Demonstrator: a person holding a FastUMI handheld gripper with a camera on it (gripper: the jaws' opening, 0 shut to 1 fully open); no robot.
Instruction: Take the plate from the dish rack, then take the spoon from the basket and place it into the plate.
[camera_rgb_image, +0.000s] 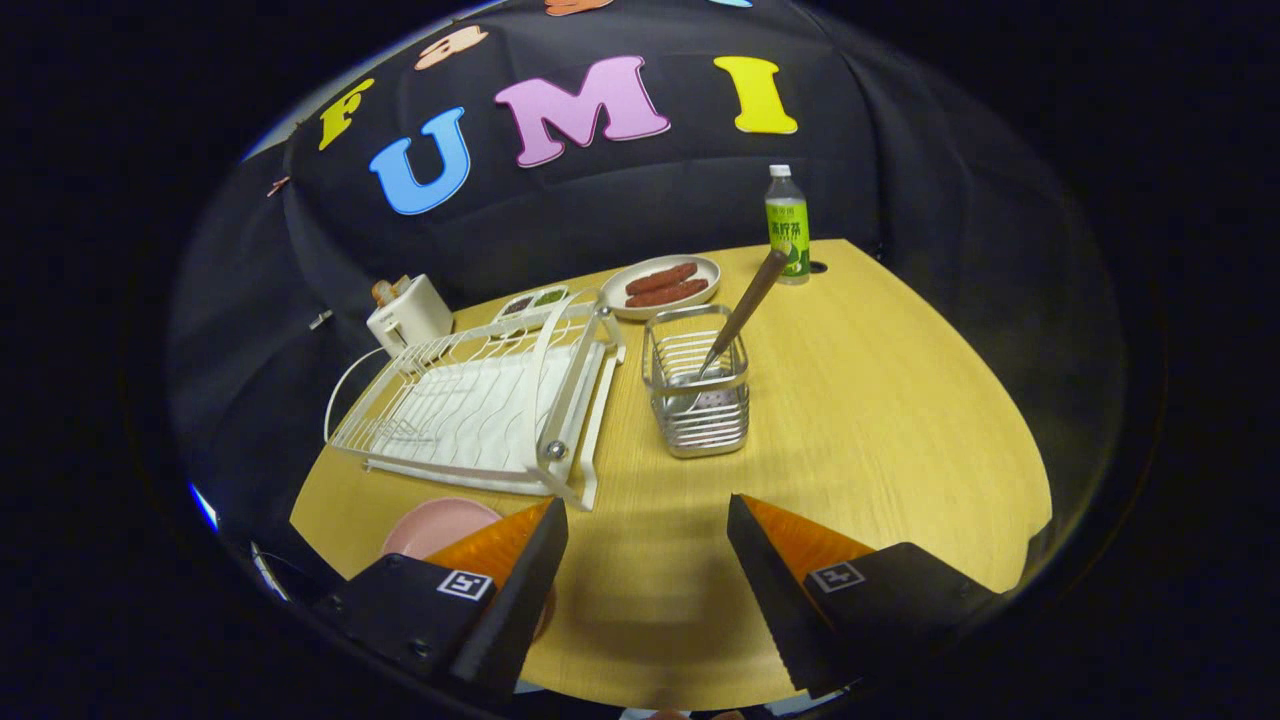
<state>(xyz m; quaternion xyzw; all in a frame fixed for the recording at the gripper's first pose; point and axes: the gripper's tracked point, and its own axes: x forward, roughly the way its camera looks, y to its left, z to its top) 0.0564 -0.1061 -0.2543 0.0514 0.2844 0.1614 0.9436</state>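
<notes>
With the pink plate already flat on the table, the gripper hangs wide open and empty, aimed at the wooden-handled spoon leaning in the wire basket

My left finger covers much of the pink plate, so only its far rim shows at the lower left. The spoon bowl is lost behind the wires of the basket. Upper left, the two small dishes behind the dish rack hold something too small to identify, and the rack's frame cuts them off.
</notes>
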